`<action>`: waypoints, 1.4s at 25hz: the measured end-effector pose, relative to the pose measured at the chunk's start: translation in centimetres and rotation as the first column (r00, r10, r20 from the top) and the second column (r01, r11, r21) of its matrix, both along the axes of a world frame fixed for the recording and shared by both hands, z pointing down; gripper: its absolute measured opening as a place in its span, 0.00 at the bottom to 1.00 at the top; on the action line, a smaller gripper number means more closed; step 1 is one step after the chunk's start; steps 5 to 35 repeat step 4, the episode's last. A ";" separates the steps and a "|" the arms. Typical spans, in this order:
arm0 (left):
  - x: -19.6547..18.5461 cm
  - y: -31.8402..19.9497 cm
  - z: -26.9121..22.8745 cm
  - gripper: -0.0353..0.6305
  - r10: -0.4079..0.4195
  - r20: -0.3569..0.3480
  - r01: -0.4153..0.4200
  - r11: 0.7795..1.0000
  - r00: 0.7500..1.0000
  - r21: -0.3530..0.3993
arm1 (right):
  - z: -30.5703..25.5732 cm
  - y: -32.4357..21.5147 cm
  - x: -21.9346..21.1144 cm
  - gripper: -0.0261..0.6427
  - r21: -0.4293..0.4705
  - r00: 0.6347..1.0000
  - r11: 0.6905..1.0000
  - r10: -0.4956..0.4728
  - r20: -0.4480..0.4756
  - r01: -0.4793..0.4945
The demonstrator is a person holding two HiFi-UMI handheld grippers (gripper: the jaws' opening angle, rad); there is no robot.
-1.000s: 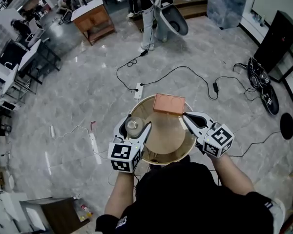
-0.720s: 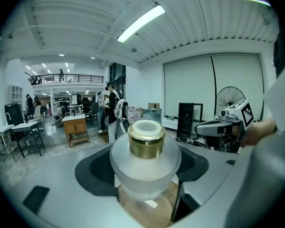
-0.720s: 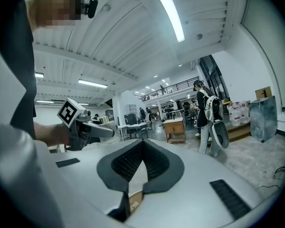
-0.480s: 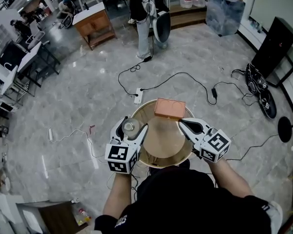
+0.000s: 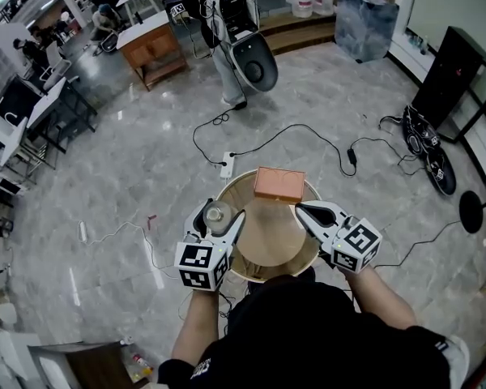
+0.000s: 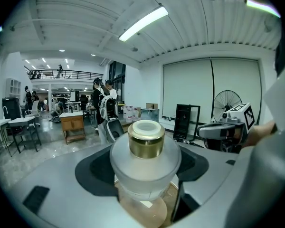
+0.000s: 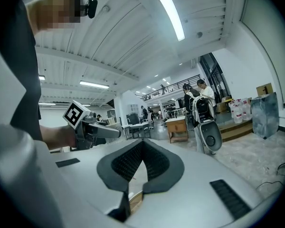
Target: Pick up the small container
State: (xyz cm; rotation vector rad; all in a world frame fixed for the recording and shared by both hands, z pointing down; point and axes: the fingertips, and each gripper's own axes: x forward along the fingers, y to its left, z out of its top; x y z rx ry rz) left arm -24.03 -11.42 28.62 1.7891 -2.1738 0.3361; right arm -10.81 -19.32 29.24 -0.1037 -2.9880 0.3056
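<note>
The small container [image 5: 218,215] is a frosted jar with a gold cap [image 6: 146,139]. My left gripper [image 5: 219,216] is shut on its body, over the left edge of the round wooden table [image 5: 269,237]. In the left gripper view the jar [image 6: 145,163] fills the gap between the jaws, with the tan tabletop showing beneath it. My right gripper [image 5: 302,209] hovers over the table's right side with its jaws together and nothing between them; its ribbed pads [image 7: 128,163] meet at the tip. An orange brick-like box [image 5: 279,184] lies at the table's far edge.
Cables and a power strip [image 5: 227,167] trail over the marble floor beyond the table. A person with a backpack [image 5: 227,14] stands farther back beside a wooden desk [image 5: 152,43]. A black stand [image 5: 454,79] and coiled cables [image 5: 433,156] are at the right.
The left gripper stays shut on the jar and both grippers hold nearly still. The head view has drifted a little, and the person at the back has stepped to the left.
</note>
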 end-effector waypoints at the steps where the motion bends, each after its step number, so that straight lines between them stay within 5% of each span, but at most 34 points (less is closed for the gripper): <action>1: 0.1 0.0 0.0 0.57 0.002 0.000 -0.002 1.000 1.000 0.001 | -0.1 0.1 0.0 0.06 -0.001 1.000 1.000 0.003 0.002 -0.003; 35: 0.3 0.1 0.1 0.57 0.009 0.003 -0.009 1.000 1.000 0.007 | -0.2 0.5 -0.1 0.06 0.001 1.000 1.000 -0.004 0.009 0.004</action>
